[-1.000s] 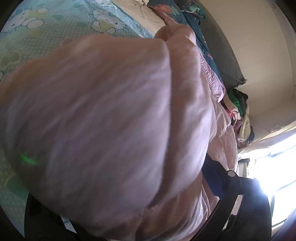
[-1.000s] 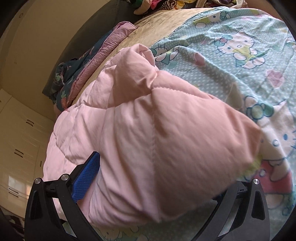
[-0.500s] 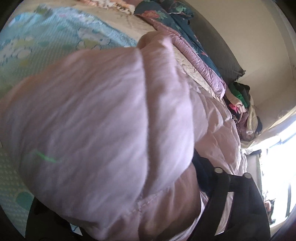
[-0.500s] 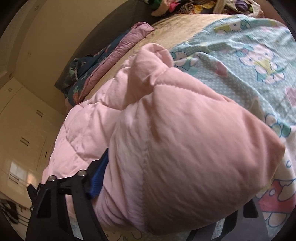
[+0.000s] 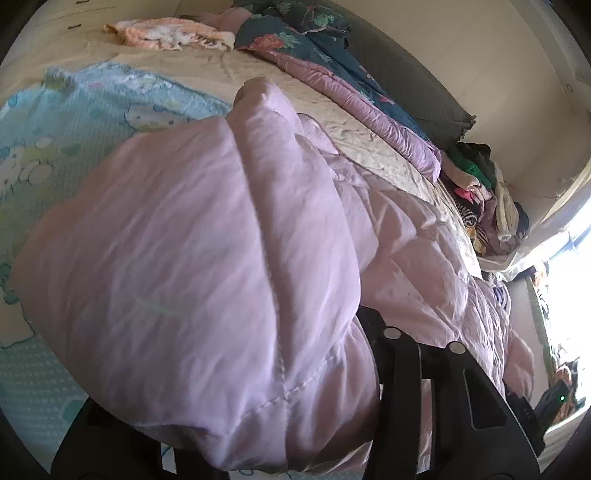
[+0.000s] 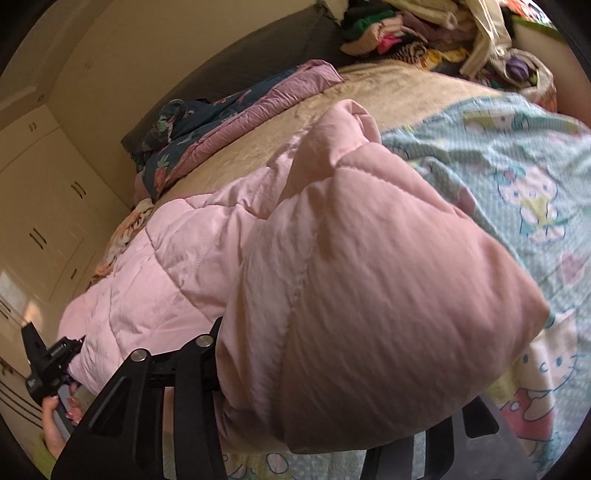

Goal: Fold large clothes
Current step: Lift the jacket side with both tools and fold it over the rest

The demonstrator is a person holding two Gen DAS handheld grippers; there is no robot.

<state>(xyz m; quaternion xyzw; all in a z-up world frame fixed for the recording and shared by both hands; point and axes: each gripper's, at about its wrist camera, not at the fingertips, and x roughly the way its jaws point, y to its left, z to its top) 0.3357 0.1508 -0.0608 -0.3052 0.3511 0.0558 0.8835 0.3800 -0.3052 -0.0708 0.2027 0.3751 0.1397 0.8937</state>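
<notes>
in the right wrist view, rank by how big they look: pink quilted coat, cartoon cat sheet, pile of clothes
1. pink quilted coat, though it is nearest the camera
2. cartoon cat sheet
3. pile of clothes, farthest away

One pink quilted jacket (image 5: 207,280) lies on one bed (image 5: 207,74), with one cartoon-cat blanket (image 5: 74,122) and one floral comforter (image 5: 317,62). Two tongs: left tongs (image 5: 236,443), right tongs (image 6: 332,435). One clothes heap (image 6: 443,33) sits at the bed's far corner.

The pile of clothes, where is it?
The pile of clothes sits at the far end of the bed, top right in the right wrist view, beyond the cartoon-cat sheet and beside the dark headboard.
</notes>
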